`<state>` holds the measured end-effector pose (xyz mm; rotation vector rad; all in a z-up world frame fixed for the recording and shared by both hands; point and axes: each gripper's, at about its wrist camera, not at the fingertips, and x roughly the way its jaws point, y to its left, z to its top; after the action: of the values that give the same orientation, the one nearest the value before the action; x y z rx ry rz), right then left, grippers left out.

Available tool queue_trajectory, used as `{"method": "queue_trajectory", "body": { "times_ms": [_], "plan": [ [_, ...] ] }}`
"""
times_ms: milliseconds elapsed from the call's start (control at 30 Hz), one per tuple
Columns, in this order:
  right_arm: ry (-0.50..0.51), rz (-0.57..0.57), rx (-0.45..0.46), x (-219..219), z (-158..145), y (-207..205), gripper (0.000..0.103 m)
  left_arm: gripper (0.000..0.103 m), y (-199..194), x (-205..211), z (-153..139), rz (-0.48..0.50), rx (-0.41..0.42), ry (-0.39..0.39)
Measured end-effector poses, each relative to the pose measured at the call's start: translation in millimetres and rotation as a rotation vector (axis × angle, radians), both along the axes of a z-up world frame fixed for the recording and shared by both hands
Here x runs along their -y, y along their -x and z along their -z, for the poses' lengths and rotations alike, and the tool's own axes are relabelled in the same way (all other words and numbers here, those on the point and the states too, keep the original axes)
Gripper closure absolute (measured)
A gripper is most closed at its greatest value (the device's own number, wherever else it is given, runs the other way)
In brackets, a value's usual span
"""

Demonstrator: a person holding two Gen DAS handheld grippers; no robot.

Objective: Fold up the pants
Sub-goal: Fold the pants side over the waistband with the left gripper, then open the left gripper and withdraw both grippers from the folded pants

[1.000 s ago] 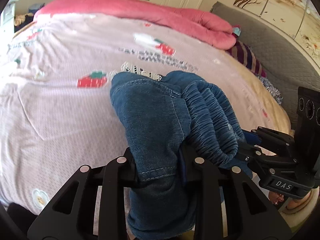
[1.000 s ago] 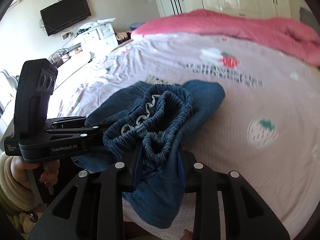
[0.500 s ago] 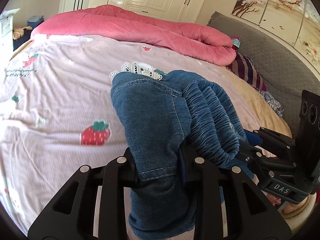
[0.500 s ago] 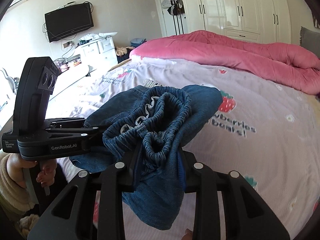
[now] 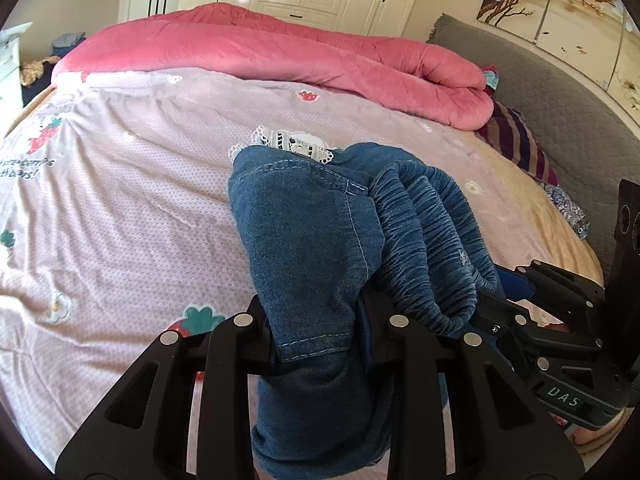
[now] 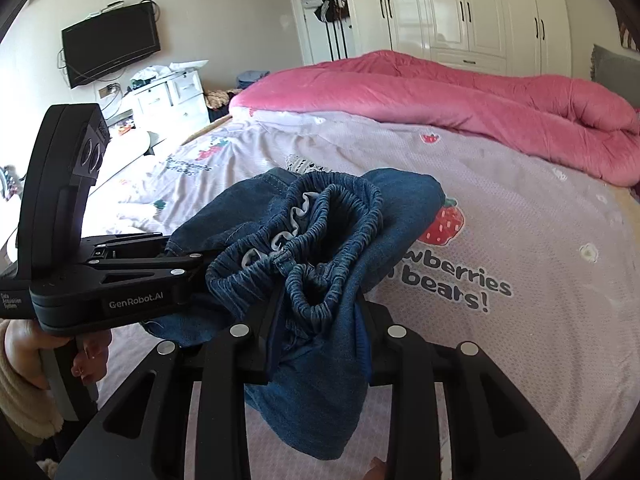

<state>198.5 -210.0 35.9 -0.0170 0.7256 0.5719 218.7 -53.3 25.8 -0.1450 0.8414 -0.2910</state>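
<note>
Pants [image 5: 320, 248] bunched up in mid-air over the bed [image 5: 120, 208], both tools clamped on.
Left gripper [image 5: 320, 344] pinches plain denim, right gripper [image 6: 316, 332] pinches the scrunchy elastic waistband [image 6: 320, 216]. Looks soft and floppy, fairly light, so I'd grab the waistband corners to spread it flat.

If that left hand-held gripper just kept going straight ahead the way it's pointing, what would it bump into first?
Apart from the denim pants already clamped in the left hand-held gripper, probably the strawberry-print bedsheet, then the rolled pink quilt beyond. Depth is hard to judge through this fisheye.
</note>
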Motion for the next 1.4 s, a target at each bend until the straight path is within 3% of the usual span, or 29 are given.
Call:
{"method": "queue_trajectory", "body": {
  "times_ms": [400,667,967,1400],
  "plan": [
    [-0.036,0.047,-0.183,1,49,-28,0.071,0.080,-25,-7,51,-0.010,-0.093,-0.009],
    [-0.060,0.090,-0.249,13,63,-31,0.052,0.058,-25,-18,65,-0.038,-0.119,0.018],
    [0.015,0.149,-0.250,13,71,-25,0.030,0.045,-16,-23,71,-0.052,-0.117,0.002],
    [0.058,0.183,-0.221,9,64,-22,0.023,0.036,-12,-27,65,-0.058,-0.124,-0.002]
  ]
}}
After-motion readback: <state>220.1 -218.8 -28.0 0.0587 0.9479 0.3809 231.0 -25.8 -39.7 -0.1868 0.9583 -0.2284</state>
